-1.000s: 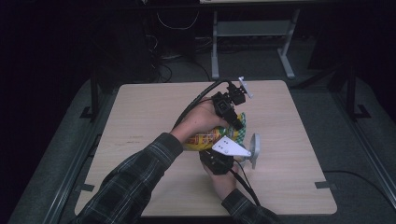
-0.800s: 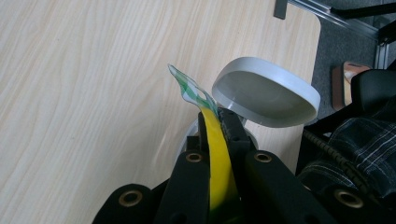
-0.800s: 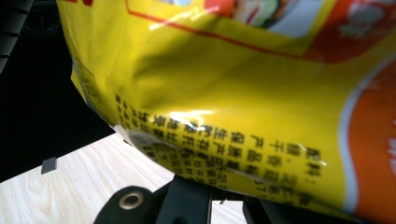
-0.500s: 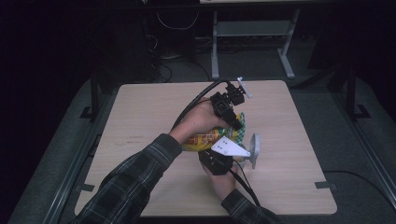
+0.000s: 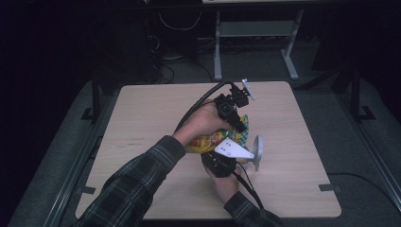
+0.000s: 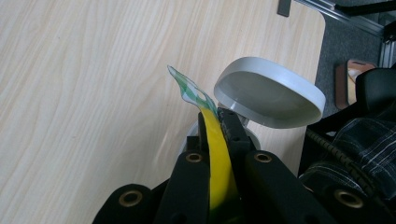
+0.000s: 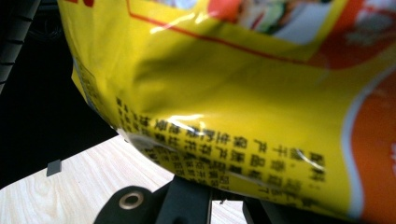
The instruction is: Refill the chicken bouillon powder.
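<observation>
A yellow snack bag (image 5: 215, 140) with red print hangs between my two grippers above the middle of the wooden table (image 5: 151, 113). My left gripper (image 5: 238, 124) reaches in from the far side, and its jaws are shut on the bag's edge (image 6: 219, 158); a green-and-white corner sticks out past the left gripper (image 6: 217, 115). My right gripper (image 5: 226, 158), with its grey plate on top, is on the near side. In the right gripper view the bag (image 7: 243, 93) hangs close in front, and its lower edge runs down into the shut jaws of the right gripper (image 7: 219, 198).
A pale grey round dish (image 5: 257, 150) stands tilted just right of the grippers, and the dish (image 6: 268, 91) lies close beyond the left jaws. Black cables trail from both grippers. The table's right edge (image 5: 317, 156) is near, with dark floor and metal frames around.
</observation>
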A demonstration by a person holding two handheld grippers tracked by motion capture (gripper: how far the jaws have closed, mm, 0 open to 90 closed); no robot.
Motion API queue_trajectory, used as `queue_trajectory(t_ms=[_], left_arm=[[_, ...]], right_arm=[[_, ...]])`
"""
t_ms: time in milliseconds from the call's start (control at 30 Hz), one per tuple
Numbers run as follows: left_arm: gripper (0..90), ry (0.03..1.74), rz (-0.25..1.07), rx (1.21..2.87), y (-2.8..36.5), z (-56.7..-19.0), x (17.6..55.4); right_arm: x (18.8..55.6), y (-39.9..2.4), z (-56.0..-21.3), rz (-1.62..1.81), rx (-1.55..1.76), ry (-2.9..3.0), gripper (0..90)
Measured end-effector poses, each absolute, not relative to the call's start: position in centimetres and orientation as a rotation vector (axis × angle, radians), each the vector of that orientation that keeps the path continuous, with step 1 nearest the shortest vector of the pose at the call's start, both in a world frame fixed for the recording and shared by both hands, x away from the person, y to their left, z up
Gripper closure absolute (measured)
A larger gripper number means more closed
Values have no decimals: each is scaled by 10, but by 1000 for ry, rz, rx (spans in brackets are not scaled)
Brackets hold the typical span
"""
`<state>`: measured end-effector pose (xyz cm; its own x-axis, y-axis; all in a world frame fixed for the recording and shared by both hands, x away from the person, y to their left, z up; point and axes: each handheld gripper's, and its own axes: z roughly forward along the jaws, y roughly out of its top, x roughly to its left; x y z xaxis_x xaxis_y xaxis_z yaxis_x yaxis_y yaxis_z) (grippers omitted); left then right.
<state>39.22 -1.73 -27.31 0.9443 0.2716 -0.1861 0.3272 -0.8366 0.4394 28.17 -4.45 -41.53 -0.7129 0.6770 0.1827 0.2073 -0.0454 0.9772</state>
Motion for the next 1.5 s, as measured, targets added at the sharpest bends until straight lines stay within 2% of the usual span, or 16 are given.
queue_trajectory(t_ms=[933, 1500], left_arm=[[900, 419, -186, 2502, 14, -256, 382], [900, 375, -192, 2406, 69, -236, 371]], right_arm=[[278, -39, -416, 1777, 898, 1922, 900], [278, -42, -418, 1751, 903, 1929, 900]])
